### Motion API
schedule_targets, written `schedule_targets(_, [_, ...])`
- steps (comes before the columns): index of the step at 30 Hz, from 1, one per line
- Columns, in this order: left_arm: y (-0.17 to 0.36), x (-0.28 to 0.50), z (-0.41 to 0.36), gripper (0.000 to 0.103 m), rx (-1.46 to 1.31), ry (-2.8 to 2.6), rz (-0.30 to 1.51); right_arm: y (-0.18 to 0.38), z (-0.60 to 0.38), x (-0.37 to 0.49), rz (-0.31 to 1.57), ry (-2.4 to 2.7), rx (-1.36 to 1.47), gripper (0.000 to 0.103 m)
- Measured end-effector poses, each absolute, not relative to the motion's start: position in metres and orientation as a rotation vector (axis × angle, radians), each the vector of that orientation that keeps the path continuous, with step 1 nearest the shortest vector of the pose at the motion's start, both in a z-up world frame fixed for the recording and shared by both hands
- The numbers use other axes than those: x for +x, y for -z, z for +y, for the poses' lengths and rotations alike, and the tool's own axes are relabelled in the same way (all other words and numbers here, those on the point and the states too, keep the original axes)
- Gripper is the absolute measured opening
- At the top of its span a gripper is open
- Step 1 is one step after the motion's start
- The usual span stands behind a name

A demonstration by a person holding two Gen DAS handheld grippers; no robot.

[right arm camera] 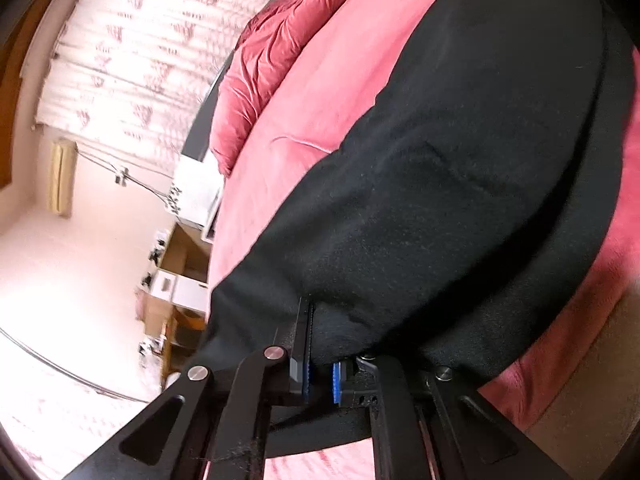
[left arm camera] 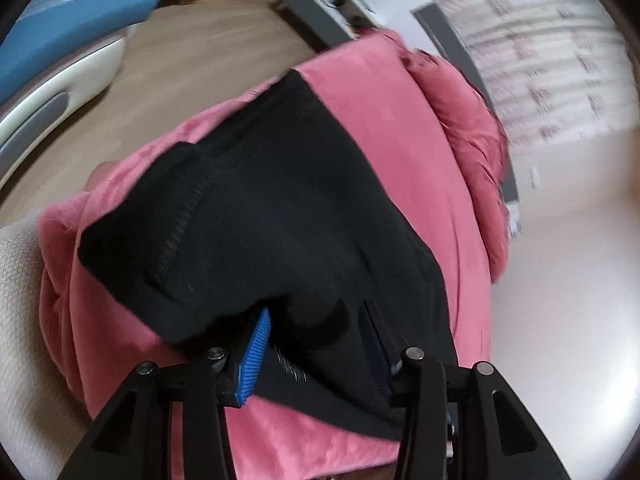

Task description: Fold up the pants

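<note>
Black pants (left arm camera: 256, 216) lie on the pink bed cover (left arm camera: 400, 128), bunched, a stitched seam showing. Left tool (left arm camera: 316, 344): jaws apart, cloth lying between the pads but not pinched. Right tool (right arm camera: 320, 360): jaws nearly closed, clamped on a pants edge. Judgement: partway through; one fold seems laid, not yet flattened. Squaring up and further folds remain.
</note>
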State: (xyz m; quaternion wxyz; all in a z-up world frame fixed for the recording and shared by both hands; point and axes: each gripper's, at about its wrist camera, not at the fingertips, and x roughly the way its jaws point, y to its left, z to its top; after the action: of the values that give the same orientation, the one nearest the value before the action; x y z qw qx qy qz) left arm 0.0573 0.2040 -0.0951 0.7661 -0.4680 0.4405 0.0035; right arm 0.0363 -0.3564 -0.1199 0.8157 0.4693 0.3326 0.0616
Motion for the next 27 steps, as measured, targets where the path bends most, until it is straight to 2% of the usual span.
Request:
schedule_targets(3, [0.107,0.060,0.213,0.041,-1.130,-0.035,0.951,0.125,-0.359,0.037,0.721,-0.130,1.029,0.007])
schedule_targets(4, [0.112,0.059,0.216,0.033,-1.177,-0.031,0.937,0.126,-0.360,0.037,0.726,-0.128,1.034,0.007])
schedule_targets(5, [0.114,0.059,0.218,0.015,-1.195,-0.038,0.938,0.127,-0.361,0.037,0.732,-0.127,1.039,0.007])
schedule_targets(6, [0.114,0.062,0.219,0.009,-1.192,-0.037,0.951,0.127,-0.361,0.037,0.736,-0.129,1.040,0.007])
schedule_targets(8, [0.103,0.068,0.221,0.008,-1.166,-0.006,0.945,0.126,-0.361,0.041,0.751,-0.130,1.039,0.007])
schedule_targets(13, [0.024,0.067,0.226,0.007,-1.003,0.169,0.739,0.105,-0.362,0.037,0.691,-0.189,1.057,0.007])
schedule_targets(16, [0.000,0.047,0.217,0.006,-0.868,0.225,0.669,0.096,-0.358,0.033,0.696,-0.204,1.065,0.007])
schedule_targets(18, [0.007,0.033,0.210,0.006,-0.779,0.196,0.679,0.098,-0.353,0.035,0.783,-0.173,0.998,0.007])
schedule_targets(20, [0.040,0.030,0.213,0.007,-0.768,0.113,0.779,0.108,-0.344,0.040,0.910,-0.132,0.898,0.007])
schedule_targets(23, [0.104,0.025,0.222,0.007,-0.867,-0.015,0.925,0.121,-0.342,0.041,0.978,-0.116,0.914,0.007])
schedule_targets(24, [0.119,0.020,0.223,0.007,-0.912,-0.014,0.920,0.122,-0.343,0.042,0.976,-0.117,0.925,0.007])
schedule_targets(27, [0.112,0.023,0.221,0.010,-0.909,0.000,0.857,0.122,-0.342,0.041,0.976,-0.120,0.909,0.007])
